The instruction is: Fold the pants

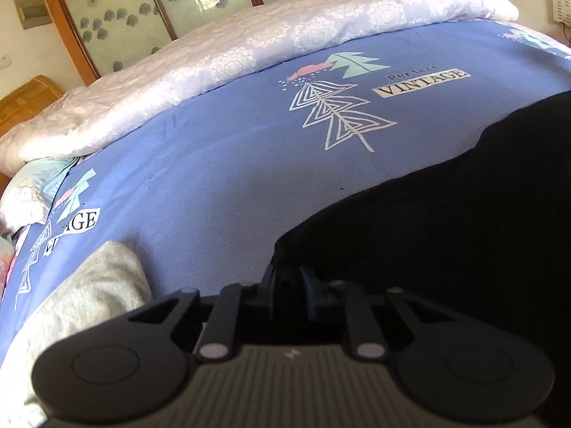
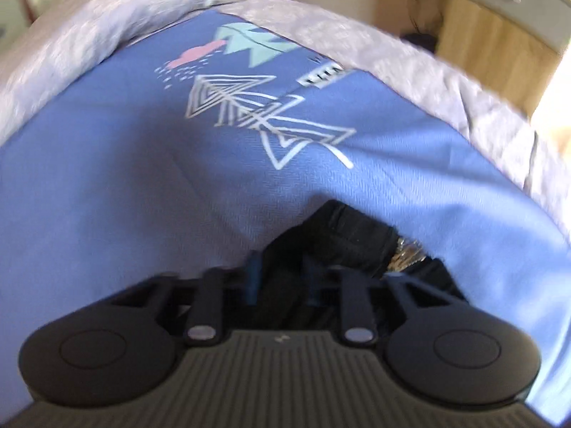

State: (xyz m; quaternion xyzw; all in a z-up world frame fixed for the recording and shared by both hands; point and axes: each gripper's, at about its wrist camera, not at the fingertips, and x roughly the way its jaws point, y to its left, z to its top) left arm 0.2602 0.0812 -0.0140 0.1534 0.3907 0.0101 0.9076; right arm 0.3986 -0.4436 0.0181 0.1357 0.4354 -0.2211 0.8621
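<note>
Black cloth, one pair of pants, spread on the bed's blue printed sheet, at the right in the left wrist view; one grey garment at the lower left; one pale quilt rolled along the far edge; left gripper with jaws drawn together on the pants' near edge; right gripper with jaws likewise together, pinching a bunched dark fold of the pants; right wrist view blurred.
</note>
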